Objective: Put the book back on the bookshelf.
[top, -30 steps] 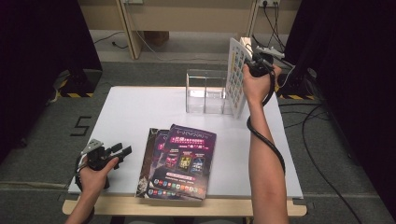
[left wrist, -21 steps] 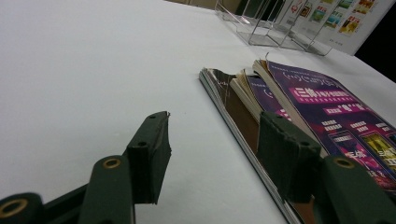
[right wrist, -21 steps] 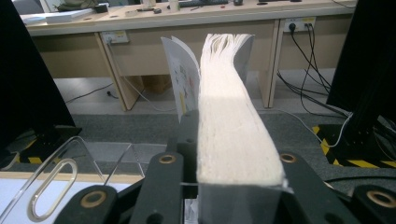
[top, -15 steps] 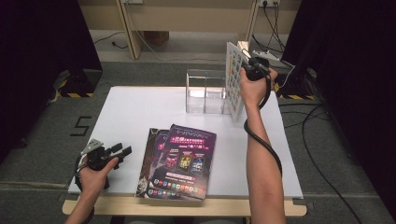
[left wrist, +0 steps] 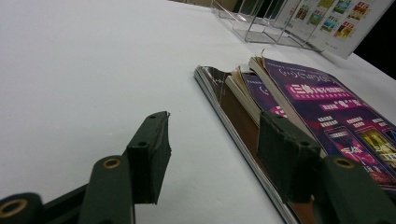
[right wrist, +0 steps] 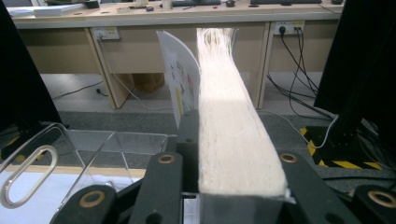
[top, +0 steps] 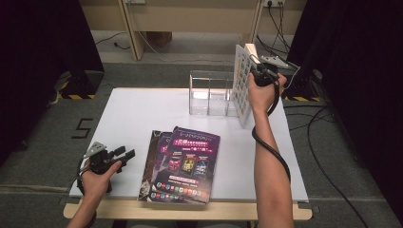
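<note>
A thick book with a white picture-grid cover (top: 243, 85) stands upright just right of the clear acrylic rack (top: 209, 92). My right gripper (top: 260, 76) is shut on its upper part. In the right gripper view the book's pale page edge (right wrist: 229, 121) runs straight out from between the jaws of my right gripper (right wrist: 229, 163), with the rack (right wrist: 93, 144) low on the left. A stack of purple magazines (top: 183, 164) lies flat at the table's front. My left gripper (top: 124, 154) rests to its left, open and holding nothing. In the left gripper view its right fingertip (left wrist: 280, 140) is close to the magazines' (left wrist: 317, 107) spines.
The white table (top: 142, 109) has bare room at the left and middle. Wooden desk legs and cables stand on the floor beyond the far edge. Yellow-black striped tape marks the floor at both far corners.
The right hand has shifted slightly left and down with the book, closer to the rack. The left hand and the magazines have not moved.
</note>
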A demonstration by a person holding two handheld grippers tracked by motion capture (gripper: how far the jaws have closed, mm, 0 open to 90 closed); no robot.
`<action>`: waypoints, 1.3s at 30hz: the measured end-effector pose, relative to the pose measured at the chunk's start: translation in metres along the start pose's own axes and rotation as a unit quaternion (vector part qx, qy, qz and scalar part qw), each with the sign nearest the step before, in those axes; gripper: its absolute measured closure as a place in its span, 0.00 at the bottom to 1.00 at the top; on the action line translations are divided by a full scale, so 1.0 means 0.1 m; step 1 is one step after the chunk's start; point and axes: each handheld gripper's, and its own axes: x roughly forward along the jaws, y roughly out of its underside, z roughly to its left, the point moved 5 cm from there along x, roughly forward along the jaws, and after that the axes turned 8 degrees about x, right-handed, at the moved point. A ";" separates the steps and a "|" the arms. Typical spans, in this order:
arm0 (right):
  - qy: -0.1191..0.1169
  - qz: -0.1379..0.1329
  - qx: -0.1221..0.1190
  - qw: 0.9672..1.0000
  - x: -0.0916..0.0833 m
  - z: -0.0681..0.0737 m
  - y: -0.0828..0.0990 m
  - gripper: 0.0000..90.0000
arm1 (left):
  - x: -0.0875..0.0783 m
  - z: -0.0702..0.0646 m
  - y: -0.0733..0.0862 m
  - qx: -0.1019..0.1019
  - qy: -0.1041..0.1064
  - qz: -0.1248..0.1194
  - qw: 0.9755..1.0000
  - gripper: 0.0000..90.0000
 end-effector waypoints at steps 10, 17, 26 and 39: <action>0.004 -0.001 -0.001 1.000 -0.02 -0.03 0.05 0.81 | -0.01 -0.01 0.00 0.002 0.001 0.000 1.000 0.48; 0.007 0.002 -0.004 1.000 -0.05 -0.05 0.09 0.80 | -0.01 -0.02 0.00 0.005 0.002 0.000 1.000 0.48; 0.007 0.004 -0.006 1.000 -0.08 -0.07 0.11 0.78 | 0.00 -0.04 0.00 0.006 0.003 0.002 1.000 0.48; 0.007 0.010 -0.011 1.000 -0.10 -0.06 0.12 0.76 | -0.01 -0.04 -0.01 0.009 0.002 0.001 1.000 0.48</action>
